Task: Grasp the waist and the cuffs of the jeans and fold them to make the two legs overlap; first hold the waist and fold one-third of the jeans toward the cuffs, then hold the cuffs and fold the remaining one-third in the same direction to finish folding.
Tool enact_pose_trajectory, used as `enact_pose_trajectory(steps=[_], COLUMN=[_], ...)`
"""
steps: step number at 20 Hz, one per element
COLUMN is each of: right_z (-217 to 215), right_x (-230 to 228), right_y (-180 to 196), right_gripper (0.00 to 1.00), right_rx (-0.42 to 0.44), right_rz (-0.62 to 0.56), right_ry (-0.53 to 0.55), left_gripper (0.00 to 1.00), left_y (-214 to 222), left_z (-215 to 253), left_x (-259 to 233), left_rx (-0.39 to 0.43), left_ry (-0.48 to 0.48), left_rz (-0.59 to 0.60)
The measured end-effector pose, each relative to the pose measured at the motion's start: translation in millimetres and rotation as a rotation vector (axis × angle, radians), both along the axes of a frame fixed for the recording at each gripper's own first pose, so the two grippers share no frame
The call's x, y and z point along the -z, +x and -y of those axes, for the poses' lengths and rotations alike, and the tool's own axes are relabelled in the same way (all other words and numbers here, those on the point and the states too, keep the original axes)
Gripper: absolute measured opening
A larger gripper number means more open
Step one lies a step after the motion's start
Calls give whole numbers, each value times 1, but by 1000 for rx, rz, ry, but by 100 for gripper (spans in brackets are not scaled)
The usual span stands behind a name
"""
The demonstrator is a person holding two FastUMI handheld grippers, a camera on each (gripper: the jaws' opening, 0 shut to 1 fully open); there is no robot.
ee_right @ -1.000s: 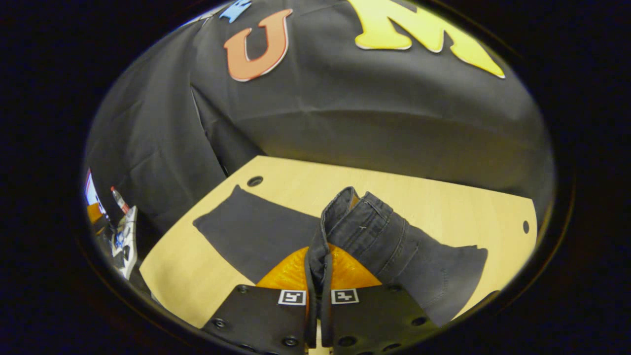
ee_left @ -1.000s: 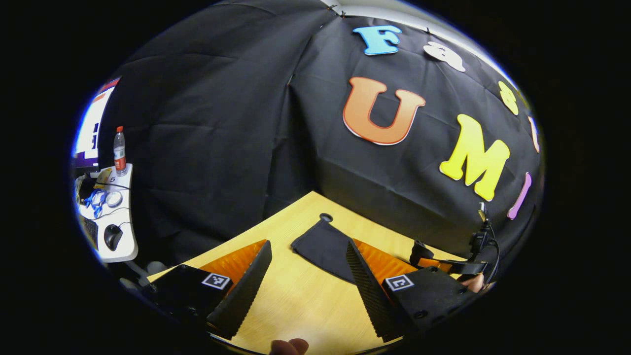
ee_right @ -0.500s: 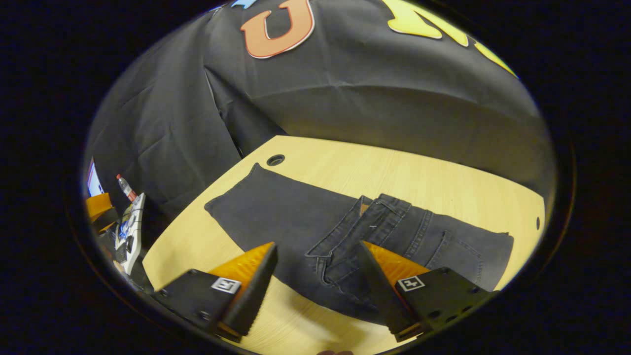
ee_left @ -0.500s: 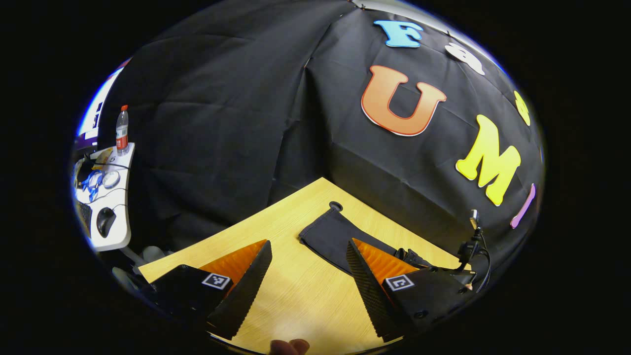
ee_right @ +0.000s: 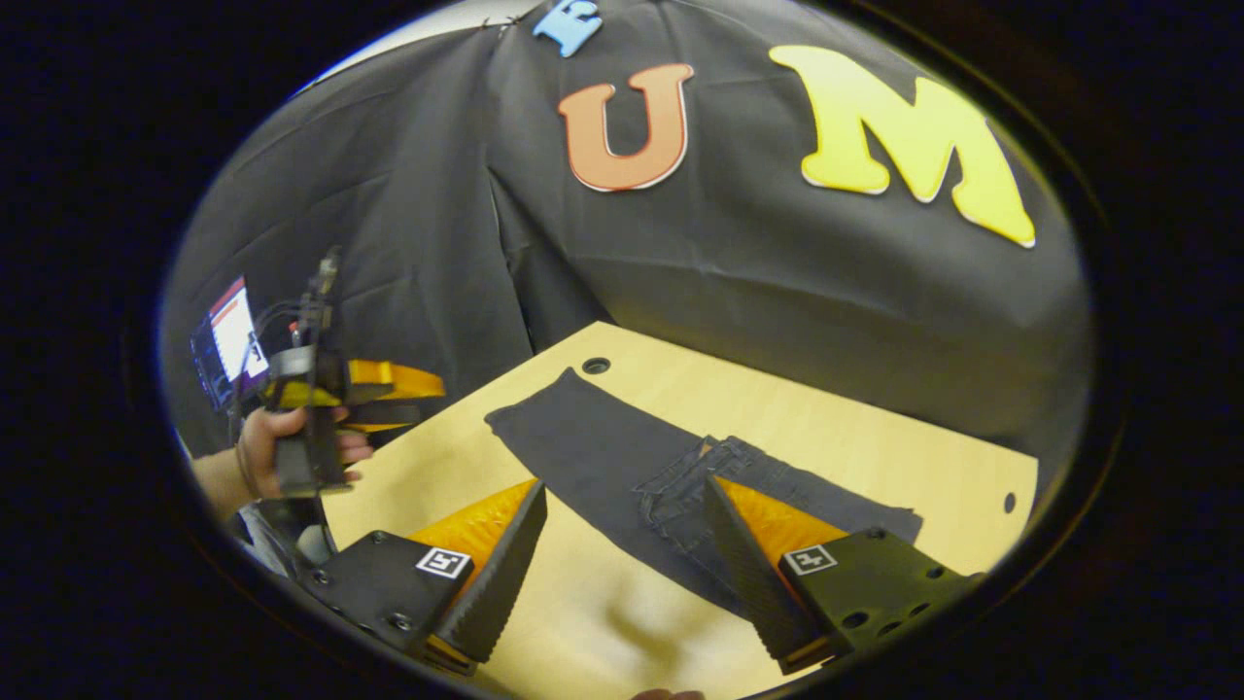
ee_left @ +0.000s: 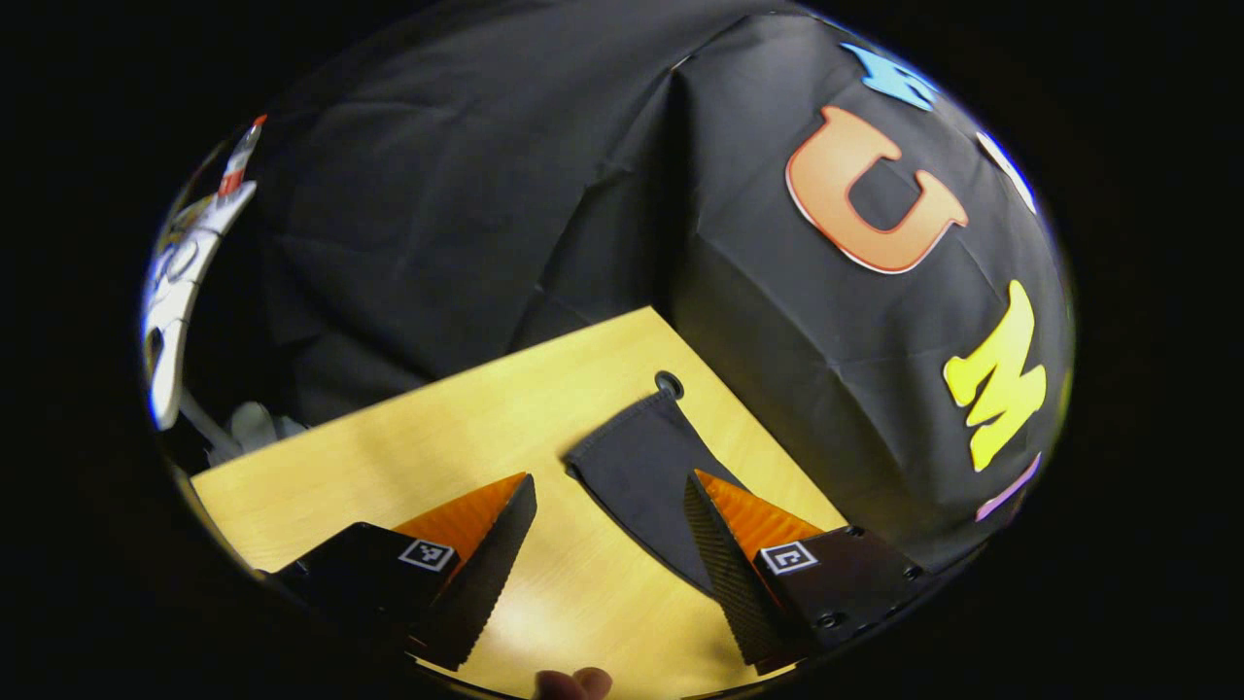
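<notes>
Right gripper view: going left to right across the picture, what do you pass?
Hand holding the left gripper → cuff end of the jeans → folded-over waist → small hole in the table near its right edge.

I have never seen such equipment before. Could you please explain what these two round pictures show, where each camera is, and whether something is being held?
A person holds a two-finger gripper in each hand, and a camera rides on each. In the left gripper view, the left gripper is open above the wooden table, near the cuff end of the dark jeans. In the right gripper view, the right gripper is also open, above the jeans, whose waist lies folded over the legs. Farther left there, a hand holds the other gripper. Nothing is held now.
</notes>
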State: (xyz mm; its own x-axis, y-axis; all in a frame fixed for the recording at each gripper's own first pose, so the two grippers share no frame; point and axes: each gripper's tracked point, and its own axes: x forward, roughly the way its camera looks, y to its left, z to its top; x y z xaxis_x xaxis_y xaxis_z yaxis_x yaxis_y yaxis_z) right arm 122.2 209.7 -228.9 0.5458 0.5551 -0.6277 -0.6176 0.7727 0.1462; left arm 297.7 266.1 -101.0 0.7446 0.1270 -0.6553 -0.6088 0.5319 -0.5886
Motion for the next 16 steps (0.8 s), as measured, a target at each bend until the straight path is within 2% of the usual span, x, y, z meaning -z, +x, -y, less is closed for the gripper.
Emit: enact_pose_trajectory(steps=[2, 4, 5, 8, 9, 13, 16], right_z=[23, 54, 69, 108, 117, 145, 157], right_x=[0, 4, 7, 7, 8, 3, 3], right_y=[-15, -25, -27, -32, -33, -33, -30], right_gripper=[97, 100, 97, 100, 97, 97, 100], right_rx=[6, 56, 88, 179, 203, 271, 297], right_rz=[-33, -74, -84, -99, -103, -103, -111], right_ry=[-16, -25, -34, -47, -45, -51, -51], left_gripper=[98, 98, 98, 98, 98, 98, 98], left_y=[19, 32, 38, 47, 53, 53, 59], left_z=[13, 7, 3, -7, -10, -8, -15], left_x=[13, 28, 38, 62, 67, 82, 76], left_rx=[-26, -99, -136, -226, -258, -297, -336], left_ry=[-227, -349, -388, -470, -481, -502, -528], left_rz=[-3, -29, -59, -161, -182, -287, -289])
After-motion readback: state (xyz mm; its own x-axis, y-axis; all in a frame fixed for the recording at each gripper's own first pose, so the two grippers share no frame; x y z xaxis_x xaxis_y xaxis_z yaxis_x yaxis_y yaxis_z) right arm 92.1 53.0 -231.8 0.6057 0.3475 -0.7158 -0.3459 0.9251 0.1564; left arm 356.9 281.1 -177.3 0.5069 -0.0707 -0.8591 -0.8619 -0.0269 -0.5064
